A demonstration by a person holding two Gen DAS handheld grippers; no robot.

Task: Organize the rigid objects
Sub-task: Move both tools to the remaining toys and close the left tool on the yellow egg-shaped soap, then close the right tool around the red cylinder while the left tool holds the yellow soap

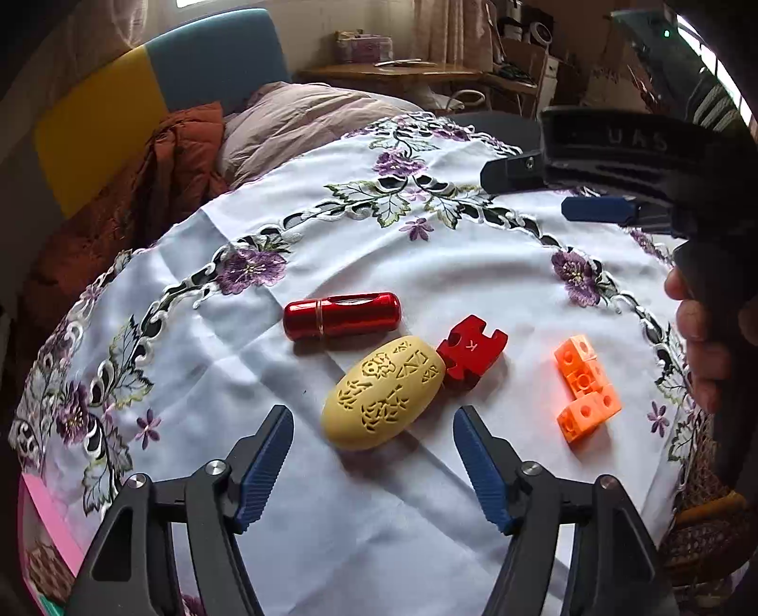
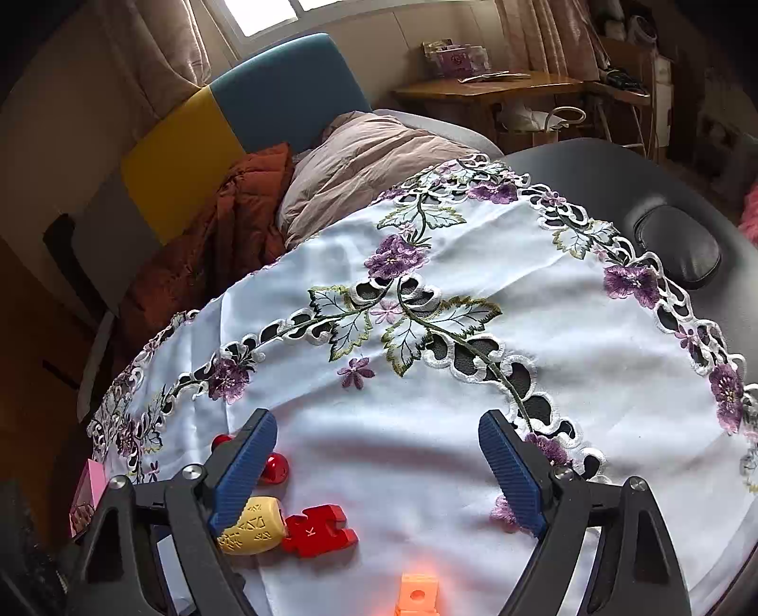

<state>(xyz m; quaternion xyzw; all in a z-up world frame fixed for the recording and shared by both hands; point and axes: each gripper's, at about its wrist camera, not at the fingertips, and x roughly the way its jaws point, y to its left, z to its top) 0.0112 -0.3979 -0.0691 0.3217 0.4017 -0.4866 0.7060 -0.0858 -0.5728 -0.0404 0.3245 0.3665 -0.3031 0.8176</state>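
Left gripper (image 1: 373,417) held spread wide, nothing gripped, yellow carved egg (image 1: 383,399) just ahead on white embroidered tablecloth (image 1: 455,284). Egg flanked by red cylinder (image 1: 342,315), touched by red puzzle block (image 1: 471,351); orange cubes (image 1: 586,395) apart. Right gripper (image 2: 378,426) likewise spread, empty.

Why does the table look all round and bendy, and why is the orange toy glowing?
Left wrist view: the fisheye lens curves the tablecloth and darkens the corners; the orange blocks look washed out and overbright. Right wrist view: same bending, the window is blown white, and the blocks glow at the bottom edge.
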